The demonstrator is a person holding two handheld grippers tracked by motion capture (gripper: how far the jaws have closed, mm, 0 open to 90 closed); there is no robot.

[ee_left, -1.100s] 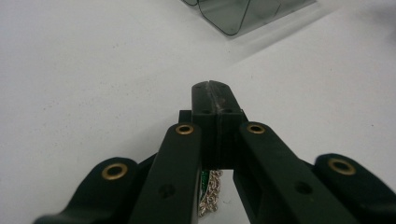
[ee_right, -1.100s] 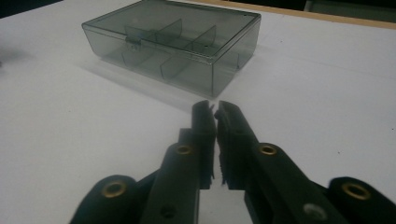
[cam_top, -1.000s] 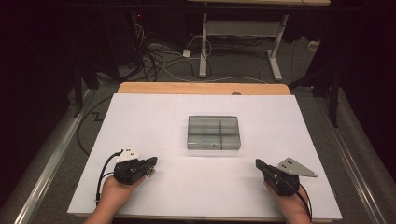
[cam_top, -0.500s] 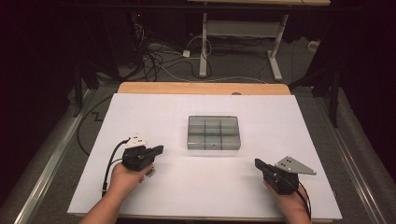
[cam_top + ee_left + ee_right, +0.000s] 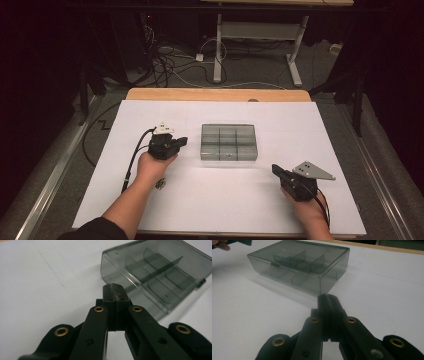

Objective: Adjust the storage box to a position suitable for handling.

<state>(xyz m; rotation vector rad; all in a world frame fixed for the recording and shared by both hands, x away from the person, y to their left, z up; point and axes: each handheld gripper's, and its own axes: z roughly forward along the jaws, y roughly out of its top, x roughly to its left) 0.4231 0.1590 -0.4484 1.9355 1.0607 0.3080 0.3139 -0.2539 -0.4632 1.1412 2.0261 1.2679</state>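
Lidded grey compartment box [image 5: 228, 142] is seen empty, dividers visible. Left gripper [image 5: 181, 141] just beside it, right gripper [image 5: 275, 169] near; both clenched on nothing.

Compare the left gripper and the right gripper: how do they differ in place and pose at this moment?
The left gripper is close beside the left side of the smoky compartment box; the right gripper sits farther off, near the table's front edge. The left gripper points rightward at the box; the right gripper points up-left toward the box's front right corner. Both have their jaws shut on nothing, and neither touches the box.
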